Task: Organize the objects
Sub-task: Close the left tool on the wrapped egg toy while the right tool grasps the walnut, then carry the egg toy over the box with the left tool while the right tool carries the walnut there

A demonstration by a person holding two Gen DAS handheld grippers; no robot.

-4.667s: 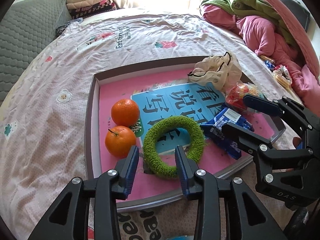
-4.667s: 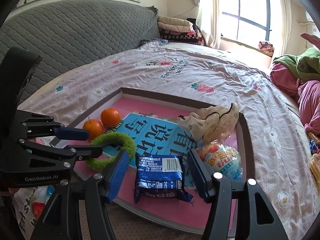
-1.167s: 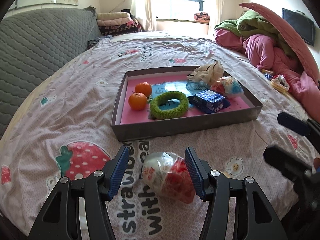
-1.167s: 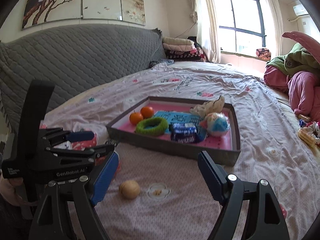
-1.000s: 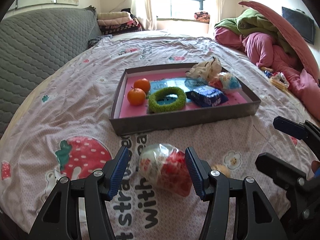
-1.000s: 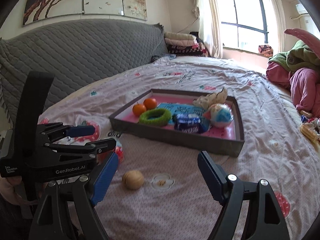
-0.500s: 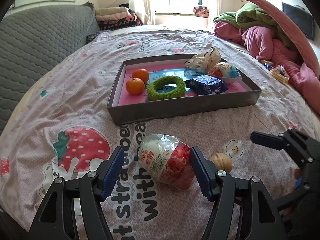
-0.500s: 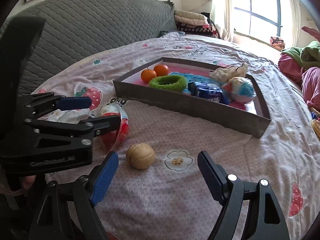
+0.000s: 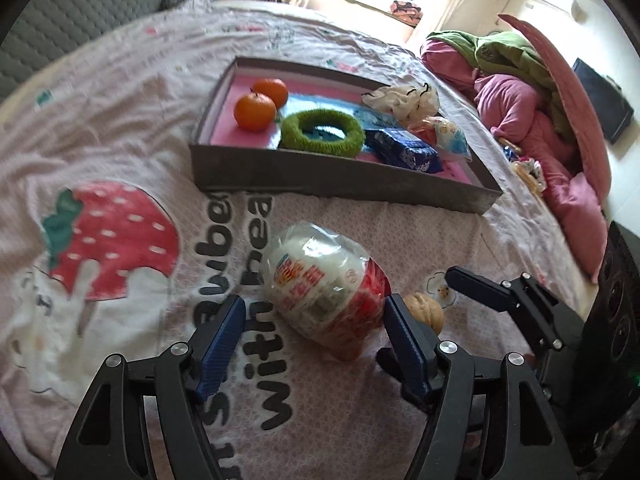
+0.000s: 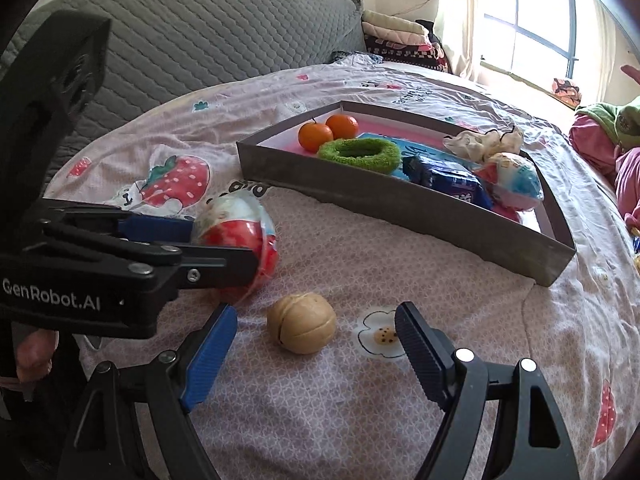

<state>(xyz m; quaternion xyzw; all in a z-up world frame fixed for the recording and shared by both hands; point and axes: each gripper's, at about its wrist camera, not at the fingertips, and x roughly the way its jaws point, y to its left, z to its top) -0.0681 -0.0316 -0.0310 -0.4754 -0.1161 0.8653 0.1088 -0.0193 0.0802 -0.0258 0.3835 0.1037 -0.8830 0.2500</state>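
Note:
A red-and-white wrapped egg snack [image 9: 324, 288] lies on the strawberry bedspread, in front of the grey tray [image 9: 340, 186]. My left gripper [image 9: 312, 344] straddles it with its jaws opening; the left pad stands clear of the wrapper and the right pad is close to its red end. Just right of the egg rests a tan walnut [image 10: 302, 322]. It sits on the sheet between the wide-apart fingers of my right gripper [image 10: 316, 356], touched by neither. The tray holds two oranges [image 9: 256, 111], a green ring [image 9: 322, 132], a blue packet [image 9: 404, 151] and a blue-and-white egg [image 10: 514, 182].
A beige drawstring pouch [image 9: 400, 98] lies at the tray's far corner. Pink and green bedding [image 9: 520, 92] is heaped at the right, with small snack packs beside it. A grey quilted headboard [image 10: 208, 36] bounds the left side. A hand [image 10: 36, 354] shows behind the left gripper.
The left jaws have widened and let go of the wrapped egg, which now lies on the bedspread. Both grippers have sunk and tilted down; the walnut has come between the right fingers.

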